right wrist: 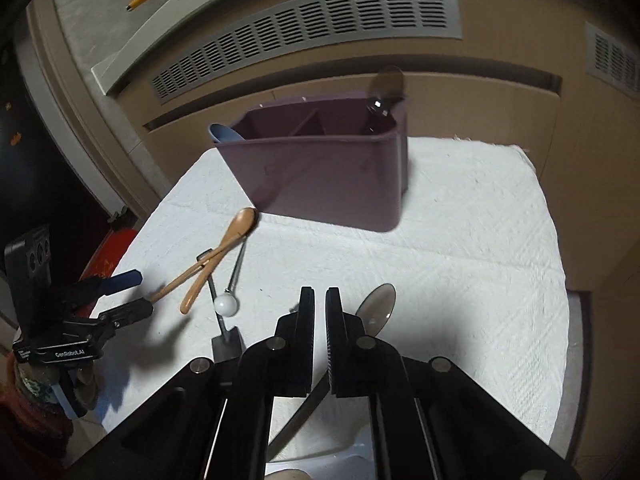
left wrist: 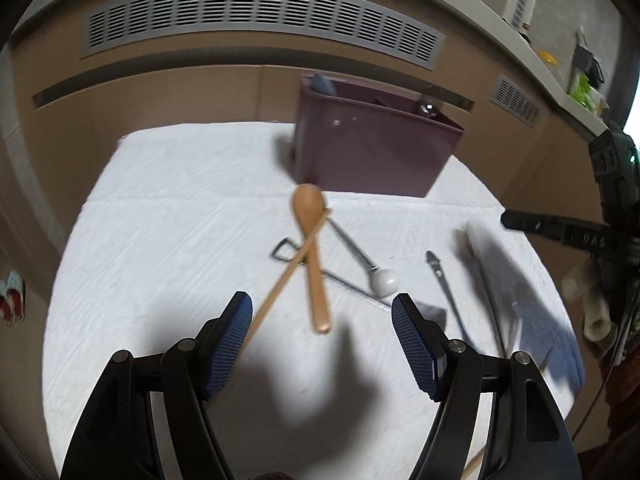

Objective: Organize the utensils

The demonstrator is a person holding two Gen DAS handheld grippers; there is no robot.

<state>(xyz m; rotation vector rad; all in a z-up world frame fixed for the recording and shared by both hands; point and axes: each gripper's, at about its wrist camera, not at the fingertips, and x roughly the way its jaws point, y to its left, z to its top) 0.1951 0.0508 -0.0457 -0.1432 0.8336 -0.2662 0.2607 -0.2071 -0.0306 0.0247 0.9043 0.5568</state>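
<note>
Wooden spoon [left wrist: 311, 248] lies ahead — between the spread left hand-held gripper [left wrist: 322, 312] fingers.

Left claw [left wrist: 322, 312]: black linkage, silver pivot screws, seemingly blue textured pads [left wrist: 230, 350]

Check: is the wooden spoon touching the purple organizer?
Apart. The left wrist view shows white cloth between the wooden spoon bowl and the purple organizer; the right wrist view agrees.

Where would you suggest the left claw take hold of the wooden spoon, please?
Probably the bare handle end of the wooden spoon, nearest the open left claw, coming from above. The wooden stick crosses its neck, so gripping higher would catch both.
</note>
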